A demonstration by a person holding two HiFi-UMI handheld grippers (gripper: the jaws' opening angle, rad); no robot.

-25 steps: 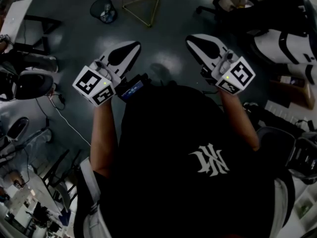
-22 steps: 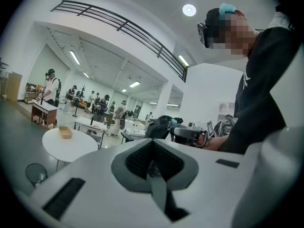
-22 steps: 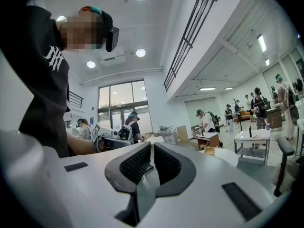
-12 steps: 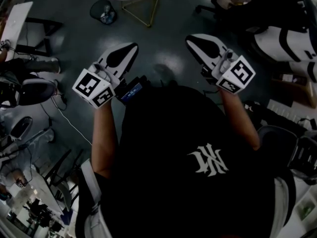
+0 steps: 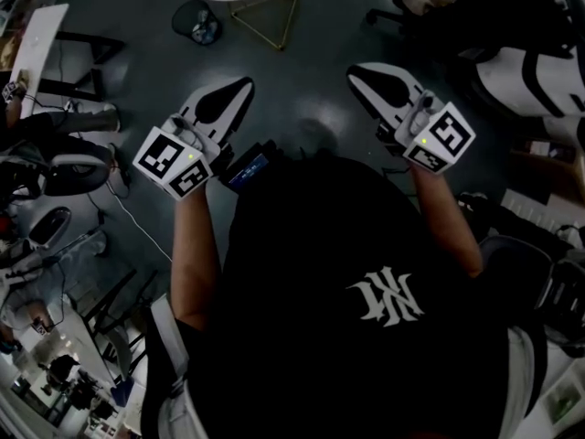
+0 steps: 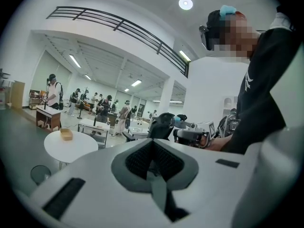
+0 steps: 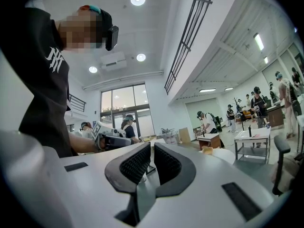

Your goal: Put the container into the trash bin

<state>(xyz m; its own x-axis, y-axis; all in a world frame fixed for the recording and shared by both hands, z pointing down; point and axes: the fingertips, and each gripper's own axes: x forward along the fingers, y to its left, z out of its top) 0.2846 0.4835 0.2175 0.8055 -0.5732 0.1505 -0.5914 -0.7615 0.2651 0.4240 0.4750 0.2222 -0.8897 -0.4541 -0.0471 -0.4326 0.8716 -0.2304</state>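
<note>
The small tan open container (image 6: 66, 134) sits near the far edge of the round white table (image 6: 80, 148), with bare tabletop round it. The table stands on thin gold wire legs (image 5: 265, 16). The dark round mesh trash bin (image 5: 194, 20) stands on the floor just beside it, to the left in the head view and apart from the legs. Both are well apart from the grippers.

The white-and-black left gripper (image 5: 243, 87) and the matching right gripper (image 5: 357, 72) are held side by side ahead of the person's black cap (image 5: 366, 282), pointing towards the table. The left one's ribbed pads are pressed together on nothing. The right one's pads leave only a thin slit, with nothing in it.

Between the grippers and the table lies a bare stretch of glossy dark grey floor (image 5: 306, 80). Clutter hems it: desks and a loose pale cable (image 5: 137, 231) on the left, black-and-white equipment (image 5: 521, 80) on the right. Farther off in the bright, high-ceilinged hall, other people stand at work tables.
</note>
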